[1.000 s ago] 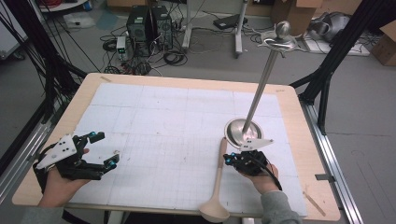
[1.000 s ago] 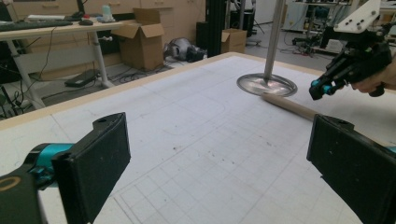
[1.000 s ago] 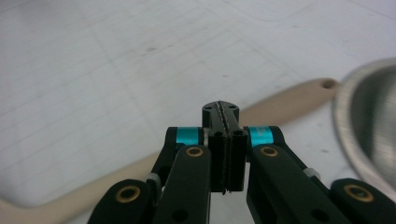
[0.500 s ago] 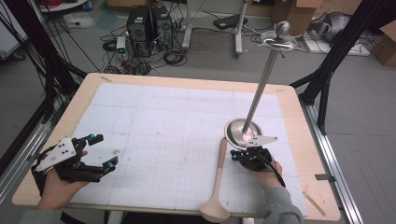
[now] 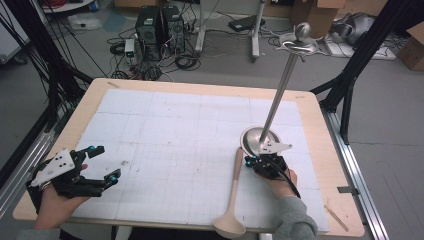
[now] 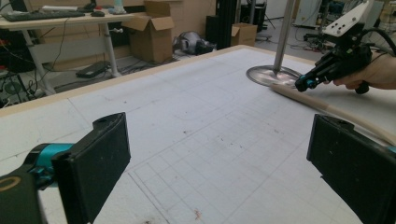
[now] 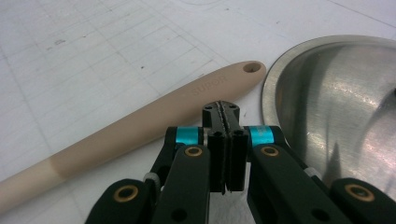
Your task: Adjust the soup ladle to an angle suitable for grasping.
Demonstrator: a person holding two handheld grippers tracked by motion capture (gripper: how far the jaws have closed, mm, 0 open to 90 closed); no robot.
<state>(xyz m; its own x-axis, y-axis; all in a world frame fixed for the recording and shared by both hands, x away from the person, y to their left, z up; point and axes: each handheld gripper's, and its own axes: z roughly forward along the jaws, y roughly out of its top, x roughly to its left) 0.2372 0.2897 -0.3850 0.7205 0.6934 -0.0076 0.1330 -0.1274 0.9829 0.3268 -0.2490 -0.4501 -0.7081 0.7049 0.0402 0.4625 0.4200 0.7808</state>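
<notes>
At the lower left of the high view, the left gripper [image 5: 102, 162] sits in a hand [image 5: 57, 202] over the white gridded mat [image 5: 175, 125], its 2 jaws spread wide with nothing between them. Right of centre, a beige ladle [image 5: 234, 192] lies on the mat, bowl at the bottom edge, handle pointing up the frame. Just right of its handle tip, the right gripper [image 5: 256, 161] has its jaws pressed together, empty, beside the round base of a metal stand [image 5: 260, 140].
</notes>
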